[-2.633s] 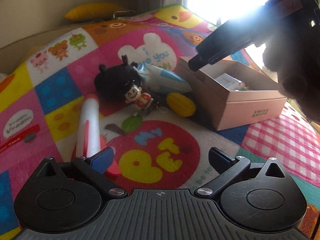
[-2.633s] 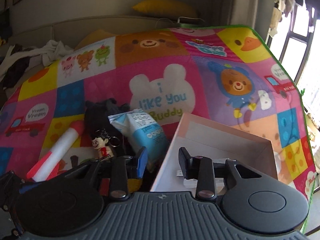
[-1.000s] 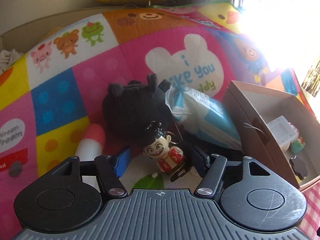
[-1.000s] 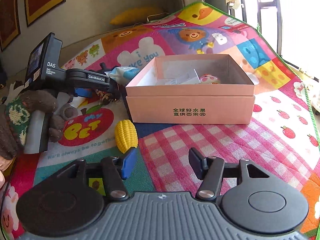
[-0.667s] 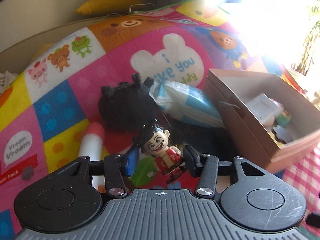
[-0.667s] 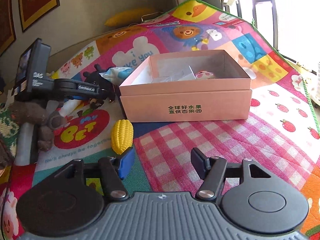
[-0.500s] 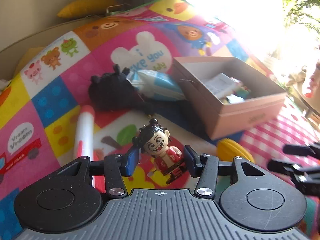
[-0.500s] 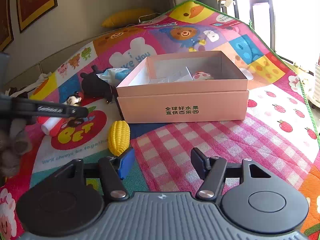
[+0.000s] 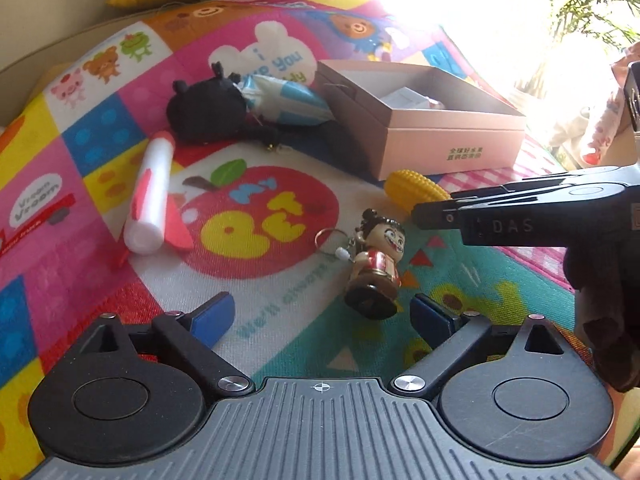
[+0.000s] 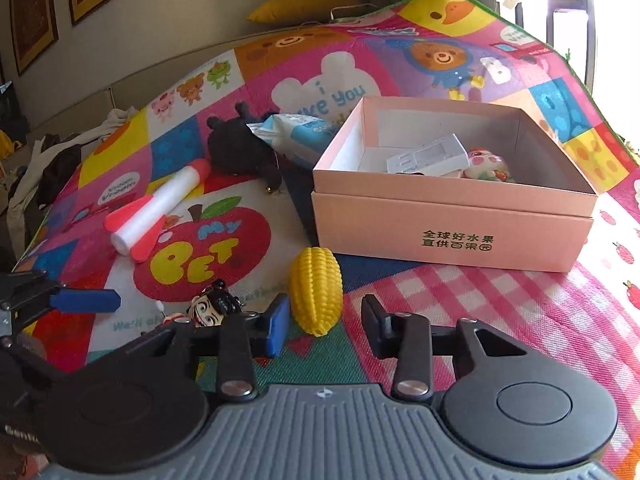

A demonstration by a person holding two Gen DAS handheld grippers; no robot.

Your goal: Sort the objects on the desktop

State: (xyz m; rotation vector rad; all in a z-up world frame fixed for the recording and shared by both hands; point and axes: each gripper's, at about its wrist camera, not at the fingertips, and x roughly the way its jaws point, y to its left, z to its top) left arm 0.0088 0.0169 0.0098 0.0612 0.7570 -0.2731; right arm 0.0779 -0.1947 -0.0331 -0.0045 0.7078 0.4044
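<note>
**Doll keyring lies loose on the mat, corn next in line**

Though nothing is gripped at this moment, the little doll keyring (image 9: 375, 264) is the thing nearest the left gripper (image 9: 323, 315), lying on the play mat (image 9: 100, 128) just ahead of its spread fingers and touching neither. It looks like hard, light plastic with a big head, a narrow body and a loose ring on a short chain; I would judge the body or head the place to pinch, since the ring would slip and swing. The toy corn (image 10: 317, 290) sits just in front of the right gripper (image 10: 325, 326), whose fingers are parted about the cob's width with nothing between them. The cob looks ribbed and light, so it should grip well across its middle.

Behind the corn stands the pink box (image 10: 452, 232), open, with a white carton and a small toy already inside. Its front carries dark Chinese print, "全球好水果" over a second line. To its left lie a tissue pack (image 10: 296, 132), a black plush toy (image 10: 236, 148) and a white foam rocket (image 10: 156, 212) with red fins. The mat reads "MY PET" on a red apple and, partly covered, "i like you" on a bear. The right gripper's arm shows "DAS".
</note>
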